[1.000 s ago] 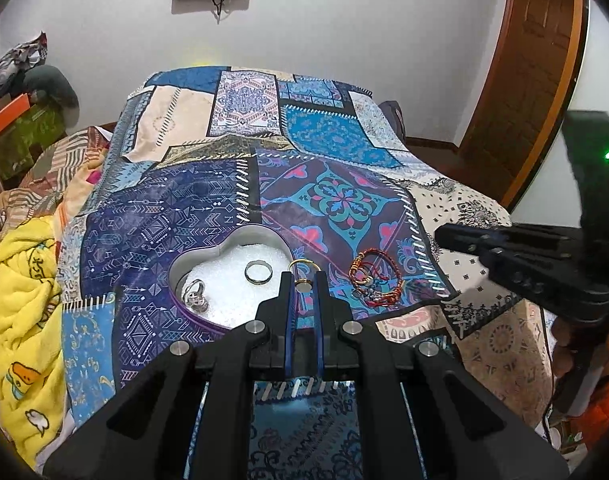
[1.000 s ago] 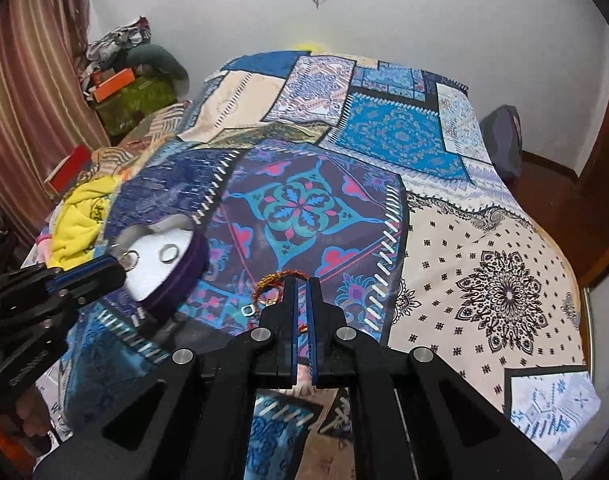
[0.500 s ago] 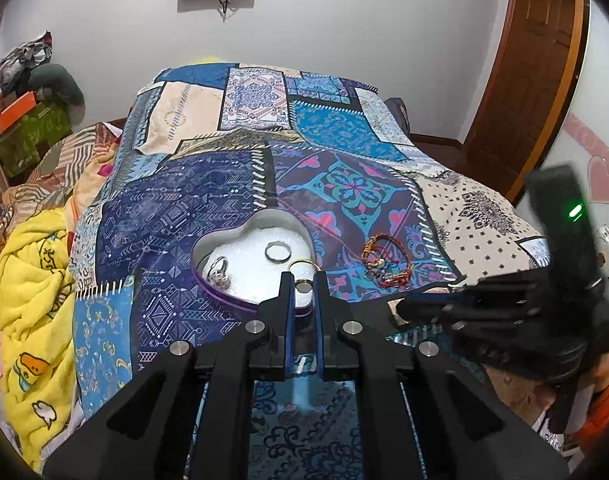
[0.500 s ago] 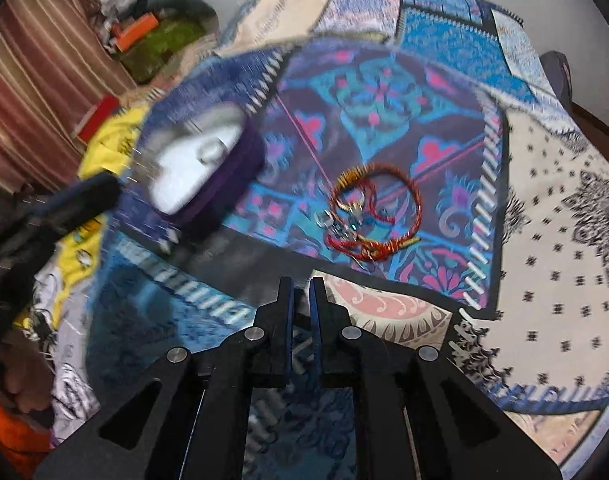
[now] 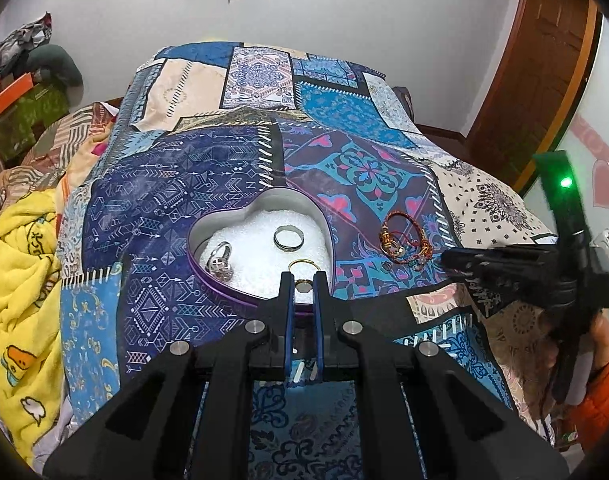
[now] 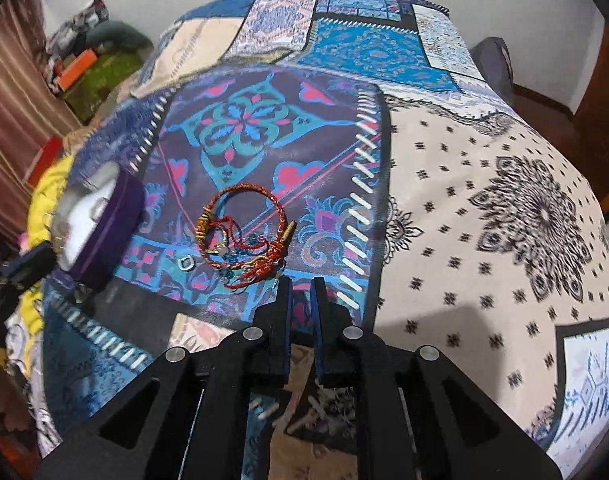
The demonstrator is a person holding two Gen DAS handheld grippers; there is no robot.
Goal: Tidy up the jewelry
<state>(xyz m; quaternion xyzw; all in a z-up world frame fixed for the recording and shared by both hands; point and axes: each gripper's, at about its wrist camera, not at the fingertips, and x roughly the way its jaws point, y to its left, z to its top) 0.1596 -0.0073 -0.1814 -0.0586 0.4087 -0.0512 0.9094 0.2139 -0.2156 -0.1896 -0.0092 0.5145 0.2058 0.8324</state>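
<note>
1. Since half a second ago, my right gripper [image 6: 300, 286] is swinging down and in toward the braided bracelets [image 6: 240, 236], which are now sitting just beyond its fingertips rather than well ahead; my left gripper [image 5: 303, 282] is barely shifting over the heart-shaped box [image 5: 208, 276].

2. I am holding the left jaws at a narrow gap over the near rim of the box. A gold ring [image 5: 303, 267] is lying on the white foam right at the tips, with a small pale piece between them — whether they are actually pinching it, I cannot tell.

3. Two more rings are already resting on the foam: a plain silver band [image 5: 288, 238] toward the middle and a stone-set silver ring [image 5: 220, 264] in the left lobe.

4. My right jaws are standing narrowly apart and carrying nothing. The red-and-orange bracelets are lying in a loose tangle on the patchwork bedspread [image 6: 484, 208], just right of the box, with a small silver nut-like piece [image 6: 186, 263] beside them.

5. I judge the rings step to be finishing and the bracelet pick-up to be beginning.

6. Next I am needing to open the right jaws wider, lower onto one braided strand — not the whole tangle — and close gently, since the cords are likely to drag each other along.
</note>
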